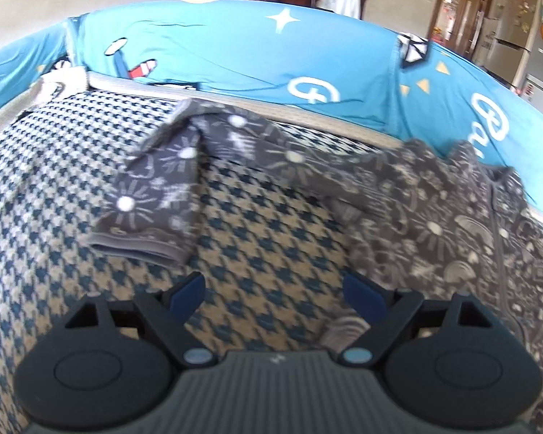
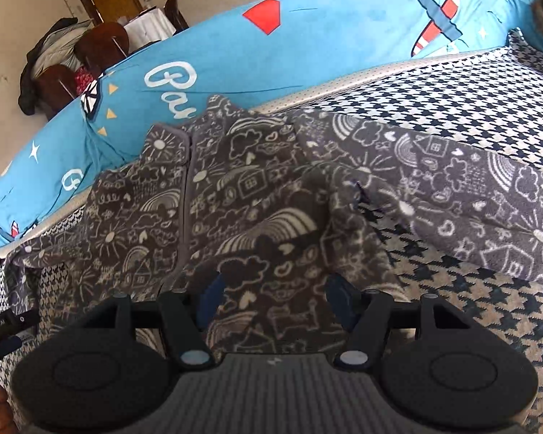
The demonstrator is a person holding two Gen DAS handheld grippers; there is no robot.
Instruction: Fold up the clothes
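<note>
A grey garment [image 2: 257, 195] printed with white doodles — suns, rainbows, clouds, houses — lies spread over a blue-and-cream houndstooth cover [image 2: 452, 90], filling the middle of the right wrist view. Behind it, across the top of the frame, runs a bright blue cushion [image 2: 344, 29] with a plane and white lettering. The right gripper [image 2: 275, 294] hangs low at the bottom centre, jaws apart over the garment's near edge, the cloth lying between them without being pinched. In the left wrist view the left gripper [image 1: 273, 293] stands wide open above bare houndstooth, nothing between its fingers; one sleeve [image 1: 152, 195] stretches across the centre left, cuff toward the bottom, while the body bunches at the right — the picture is somewhat blurred.
</note>
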